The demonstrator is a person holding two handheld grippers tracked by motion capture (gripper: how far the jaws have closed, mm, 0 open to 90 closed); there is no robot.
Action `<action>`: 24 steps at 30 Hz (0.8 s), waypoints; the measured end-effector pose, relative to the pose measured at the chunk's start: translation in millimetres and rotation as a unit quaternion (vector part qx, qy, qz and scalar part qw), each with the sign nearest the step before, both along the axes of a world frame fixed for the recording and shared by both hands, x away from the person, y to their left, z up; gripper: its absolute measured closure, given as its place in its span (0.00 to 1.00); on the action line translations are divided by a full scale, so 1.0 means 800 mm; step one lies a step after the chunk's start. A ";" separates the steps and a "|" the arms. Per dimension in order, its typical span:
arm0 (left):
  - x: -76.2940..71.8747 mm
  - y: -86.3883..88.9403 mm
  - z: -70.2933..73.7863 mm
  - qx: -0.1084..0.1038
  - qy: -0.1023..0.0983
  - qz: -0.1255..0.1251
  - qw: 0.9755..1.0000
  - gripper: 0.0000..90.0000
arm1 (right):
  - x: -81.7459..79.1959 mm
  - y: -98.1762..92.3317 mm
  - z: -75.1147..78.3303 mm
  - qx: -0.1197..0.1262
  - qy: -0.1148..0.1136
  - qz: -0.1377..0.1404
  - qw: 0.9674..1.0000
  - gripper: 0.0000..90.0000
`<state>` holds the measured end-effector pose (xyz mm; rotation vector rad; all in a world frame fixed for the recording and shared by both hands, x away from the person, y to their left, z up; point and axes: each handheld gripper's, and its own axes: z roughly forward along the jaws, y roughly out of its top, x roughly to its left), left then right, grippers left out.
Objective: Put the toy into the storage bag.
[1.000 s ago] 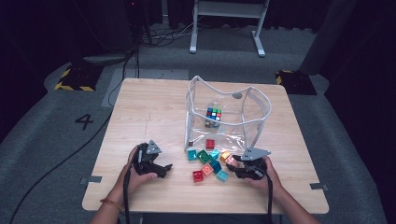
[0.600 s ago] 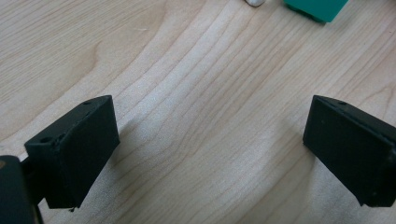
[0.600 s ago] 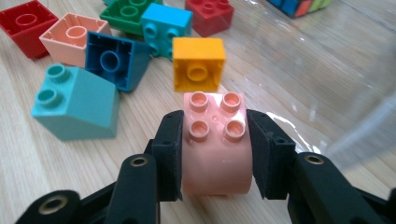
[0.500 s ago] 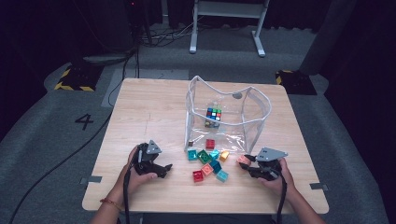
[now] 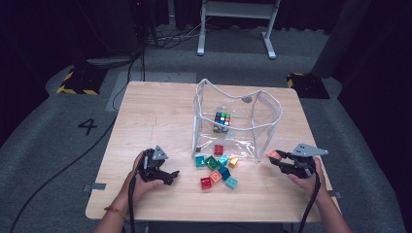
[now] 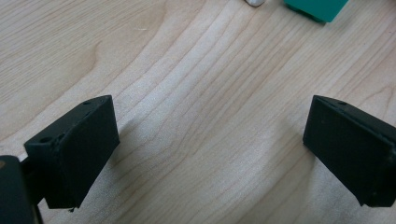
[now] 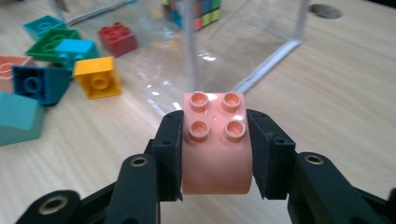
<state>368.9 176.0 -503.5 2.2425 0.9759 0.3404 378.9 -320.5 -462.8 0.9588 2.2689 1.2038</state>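
Observation:
My right gripper (image 5: 278,160) (image 7: 215,140) is shut on a salmon-pink brick (image 7: 215,140) (image 5: 273,155), held just right of the clear bag's (image 5: 238,121) front corner. The bag stands open mid-table with a colour cube (image 5: 222,121) inside it. Several loose bricks lie in front of the bag: red (image 5: 218,149), green (image 5: 212,162), yellow (image 5: 233,161), blue (image 5: 224,172), another red (image 5: 206,183). My left gripper (image 5: 167,175) (image 6: 210,149) rests open on bare wood at the front left, nothing between its jaws, a teal brick (image 6: 317,7) just beyond.
The wooden table (image 5: 145,116) has free room on its left half and along the front edge. The bag's white-trimmed rim (image 5: 228,94) stands tall between the two hands. Cables trail off the table's front from both grippers.
My right gripper has lifted the salmon-pink brick out of the pile and carried it rightward, past the bag's front right corner. The left gripper has stayed put.

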 end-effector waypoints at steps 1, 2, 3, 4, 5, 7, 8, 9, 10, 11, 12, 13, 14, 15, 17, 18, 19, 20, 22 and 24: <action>0.000 0.000 0.000 0.000 0.000 0.000 1.000 0.04 | 0.002 -0.003 0.003 0.002 -0.003 -0.005 1.000 0.66; 0.000 0.000 0.000 0.000 0.000 0.000 1.000 0.04 | 0.005 -0.007 0.007 0.001 -0.009 -0.009 1.000 0.66; 0.000 0.000 0.000 0.000 0.000 0.000 1.000 0.04 | 0.008 -0.010 0.012 0.002 -0.013 -0.015 1.000 0.66; 0.000 0.000 0.000 0.000 0.000 0.000 1.000 0.04 | 0.011 -0.014 0.017 0.002 -0.016 -0.019 1.000 0.66; 0.000 0.000 0.000 0.000 0.000 0.000 1.000 0.04 | 0.014 -0.016 0.023 0.003 -0.020 -0.026 0.999 0.66; 0.000 0.000 0.000 0.000 0.000 0.000 1.000 0.04 | 0.020 -0.021 0.035 0.002 -0.028 -0.034 0.999 0.66; 0.000 0.000 0.000 0.000 0.000 0.000 1.000 0.04 | 0.025 -0.024 0.042 0.007 -0.024 -0.034 0.999 0.66; 0.000 0.000 0.000 0.000 0.000 0.000 1.000 0.04 | 0.029 -0.028 0.049 0.018 -0.021 -0.033 0.999 0.66; 0.000 0.000 0.000 0.000 0.000 0.000 1.000 0.04 | 0.033 -0.030 0.056 0.023 -0.022 -0.035 0.999 0.66; 0.000 0.000 0.000 0.000 0.000 0.000 1.000 0.04 | 0.037 -0.031 0.064 0.020 -0.024 -0.041 0.999 0.66; 0.000 0.000 0.000 0.000 0.000 0.000 1.000 0.04 | 0.041 -0.032 0.072 0.017 -0.027 -0.044 0.999 0.66; 0.000 0.000 0.000 0.000 0.000 0.000 1.000 0.04 | 0.044 -0.034 0.080 0.018 -0.029 -0.046 0.998 0.66; 0.000 0.000 0.000 0.000 0.000 0.000 1.000 0.04 | 0.048 -0.035 0.089 0.016 -0.033 -0.045 0.998 0.66; 0.000 0.000 0.000 0.000 0.000 0.000 1.000 0.04 | 0.051 -0.034 0.098 0.014 -0.036 -0.048 0.998 0.66; 0.000 0.000 0.000 0.000 0.000 0.000 1.000 0.04 | 0.056 -0.034 0.116 0.012 -0.045 -0.048 0.998 0.66; 0.000 0.000 0.000 0.000 0.000 0.000 1.000 0.04 | 0.059 -0.035 0.124 0.016 -0.047 -0.047 0.998 0.66; 0.000 0.000 0.000 0.000 0.000 0.000 1.000 0.04 | 0.062 -0.035 0.132 0.017 -0.052 -0.045 0.997 0.66; 0.000 0.000 0.000 0.000 0.000 0.000 1.000 0.04 | 0.064 -0.034 0.139 0.015 -0.054 -0.048 0.997 0.66; 0.000 0.000 0.000 0.000 0.000 0.001 1.000 0.04 | 0.069 -0.034 0.153 0.020 -0.059 -0.047 0.997 0.66; 0.000 0.000 0.000 -0.001 0.002 0.001 1.000 0.04 | 0.074 -0.031 0.164 0.015 -0.063 -0.049 0.997 0.66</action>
